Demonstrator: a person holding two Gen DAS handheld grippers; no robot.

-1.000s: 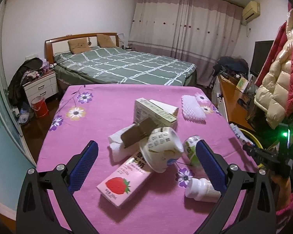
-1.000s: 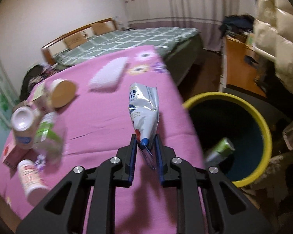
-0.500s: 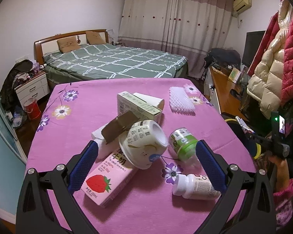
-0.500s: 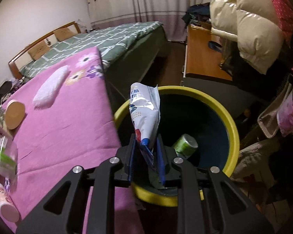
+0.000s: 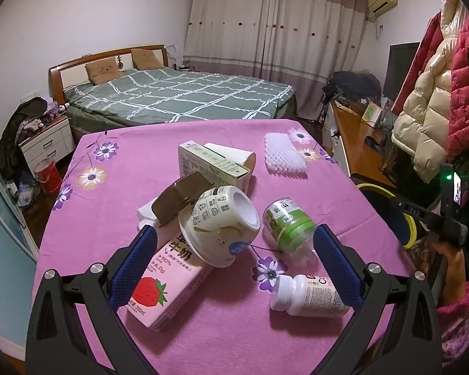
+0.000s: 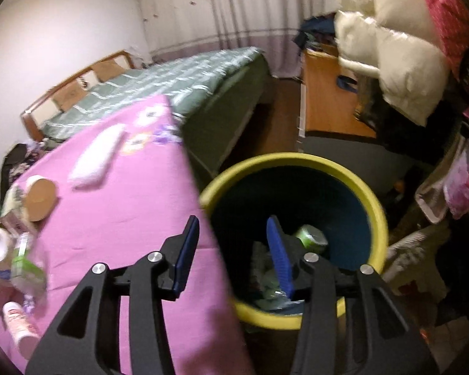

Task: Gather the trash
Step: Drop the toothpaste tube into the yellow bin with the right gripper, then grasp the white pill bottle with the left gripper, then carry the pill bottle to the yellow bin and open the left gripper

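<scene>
My right gripper hangs over the yellow-rimmed bin beside the table, its jaws opening with nothing between them. Down in the bin lie a green can and a crumpled silvery wrapper, blurred. My left gripper is open above the pink tablecloth. Between and ahead of its fingers are a strawberry milk carton, a tipped paper bowl, a green-lidded jar and a white bottle. Behind them lie a green-white carton, a cardboard scrap and a white foam net.
A person's hand holds the right gripper at the table's right edge, over the bin's rim. A bed stands beyond the table, a wooden desk and hanging padded coats to the right, a nightstand to the left.
The right gripper swung from over the table to above the bin and opened; the silver-blue wrapper it held is gone from its fingers. The left gripper stays open over the same trash.
</scene>
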